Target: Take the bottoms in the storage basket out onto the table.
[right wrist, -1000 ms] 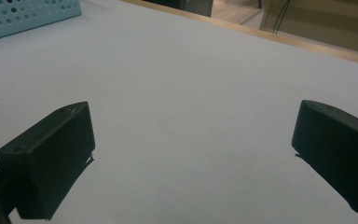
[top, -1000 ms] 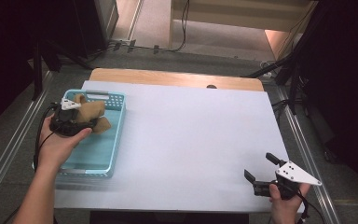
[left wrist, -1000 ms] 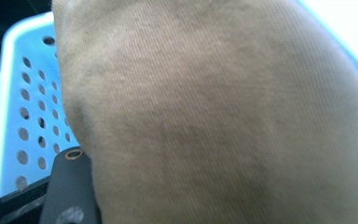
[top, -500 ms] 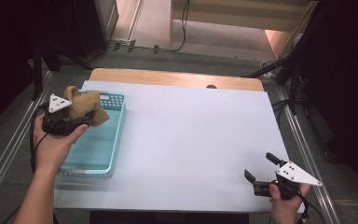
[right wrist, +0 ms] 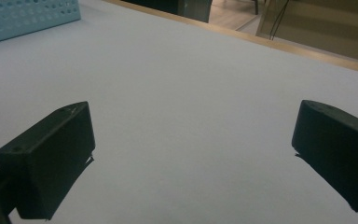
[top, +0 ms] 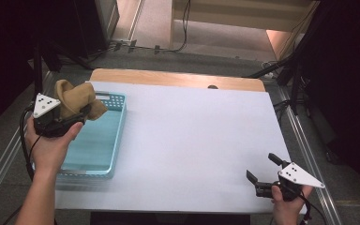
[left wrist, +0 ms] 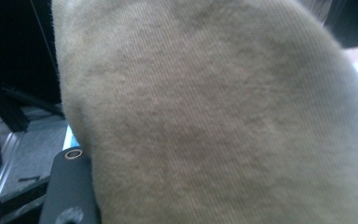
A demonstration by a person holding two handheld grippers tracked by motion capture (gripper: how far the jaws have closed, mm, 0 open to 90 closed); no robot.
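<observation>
two tools show in the high view: the left tool (top: 82, 112) is clenched on a tan cloth (top: 75, 96), lifted above the far end of the blue basket (top: 115, 140); the right tool (top: 262, 171) rests released on the white surface (top: 192, 140).

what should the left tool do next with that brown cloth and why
Probably carry the cloth rightward and set it on the bare white table. The left tool is shut on it and holds it above the far end of the blue basket, clear of the rim. The right tool rests open at the near right corner, so the middle of the table looks free.
</observation>
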